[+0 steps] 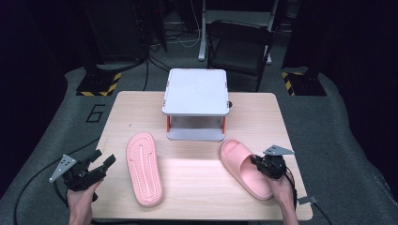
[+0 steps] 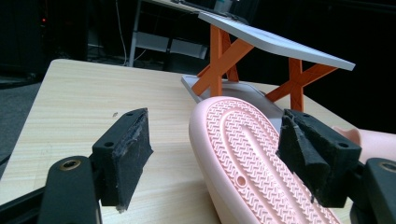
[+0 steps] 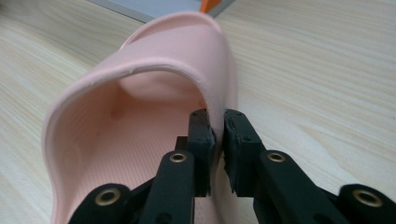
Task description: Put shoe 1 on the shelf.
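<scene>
At the near left corner of the pale wooden table (image 1: 197, 187), the left gripper (image 1: 96, 169) hangs just off the table edge, and its two black jaws stand wide apart with nothing between them. Just to the right of it lies the first pink rubber slipper (image 1: 144, 168), turned upside down, so its grooved sole faces up; in the left gripper view this sole (image 2: 252, 161) lies in front of the spread jaws without touching them. In the far middle of the table stands a small white shelf with orange legs (image 1: 195, 92). On the right, the second pink rubber slipper (image 1: 244, 168) lies right side up with its toe toward the shelf. The right gripper (image 3: 216, 140) is pressed together on the side wall of this slipper's strap, pinching the thin pink rim between its pads.
</scene>
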`<state>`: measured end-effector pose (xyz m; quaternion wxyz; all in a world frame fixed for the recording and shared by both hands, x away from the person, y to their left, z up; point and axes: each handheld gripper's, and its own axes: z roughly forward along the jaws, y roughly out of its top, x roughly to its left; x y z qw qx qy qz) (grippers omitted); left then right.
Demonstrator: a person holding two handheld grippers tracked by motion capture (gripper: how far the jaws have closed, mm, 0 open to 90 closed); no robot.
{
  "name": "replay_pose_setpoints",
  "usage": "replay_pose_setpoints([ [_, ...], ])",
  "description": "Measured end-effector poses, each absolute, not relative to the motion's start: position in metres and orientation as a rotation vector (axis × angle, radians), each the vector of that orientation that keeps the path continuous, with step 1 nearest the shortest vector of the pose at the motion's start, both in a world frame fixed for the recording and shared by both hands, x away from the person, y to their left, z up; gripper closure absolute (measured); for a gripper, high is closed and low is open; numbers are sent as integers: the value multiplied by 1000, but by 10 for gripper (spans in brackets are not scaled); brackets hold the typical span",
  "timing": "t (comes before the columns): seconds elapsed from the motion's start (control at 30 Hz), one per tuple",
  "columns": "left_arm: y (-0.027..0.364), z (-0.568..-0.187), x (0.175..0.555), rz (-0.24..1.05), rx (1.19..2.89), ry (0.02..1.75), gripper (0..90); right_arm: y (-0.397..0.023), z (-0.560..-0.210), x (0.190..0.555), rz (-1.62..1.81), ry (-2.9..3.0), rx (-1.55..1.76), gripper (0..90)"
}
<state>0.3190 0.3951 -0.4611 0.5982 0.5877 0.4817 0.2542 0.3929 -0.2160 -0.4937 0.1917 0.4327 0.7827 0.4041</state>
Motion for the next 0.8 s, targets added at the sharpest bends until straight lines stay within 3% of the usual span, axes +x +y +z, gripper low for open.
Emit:
replay_pose_setpoints([
  [0.37,397,-459,318,588,1344,1132,252,-161,-474,395,1240,2197,1133,835],
  [0.8,401,-457,319,610,1330,1124,252,-57,-487,469,1241,2006,1362,830],
])
